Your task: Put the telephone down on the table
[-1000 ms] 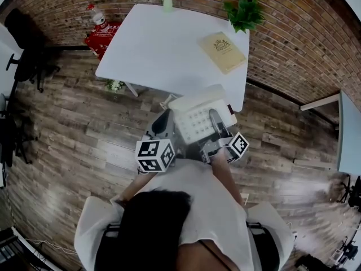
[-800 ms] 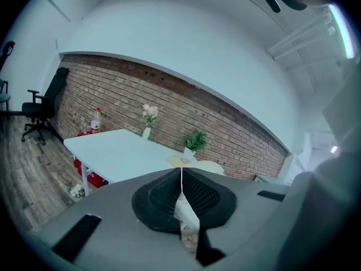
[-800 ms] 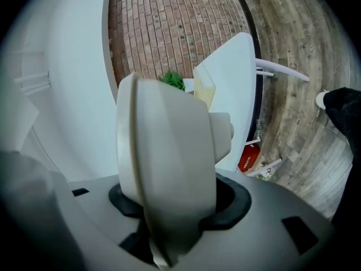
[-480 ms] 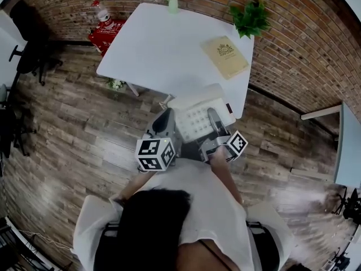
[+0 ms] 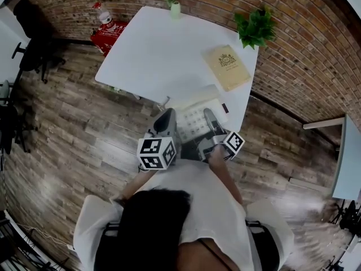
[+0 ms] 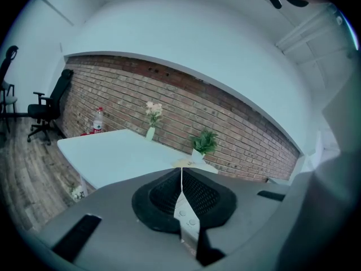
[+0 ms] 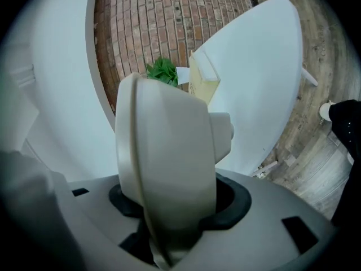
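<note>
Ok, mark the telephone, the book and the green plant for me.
telephone (image 5: 194, 119), head view, its keypad.
book (image 5: 227, 66), head view, middle of cover.
green plant (image 5: 255, 29), head view, its leaves.

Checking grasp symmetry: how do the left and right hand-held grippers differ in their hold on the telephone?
The left hand-held gripper pinches a thin edge of the telephone, jaws almost together; the right hand-held gripper clamps a thick rounded part, jaws well apart. The left sits on the telephone's left side, the right on its right side. Shared: both are shut on the telephone, by the table's near edge.

Brick wall (image 5: 316, 44), wood-plank floor (image 5: 73, 123), black office chair (image 5: 32, 22)
</note>
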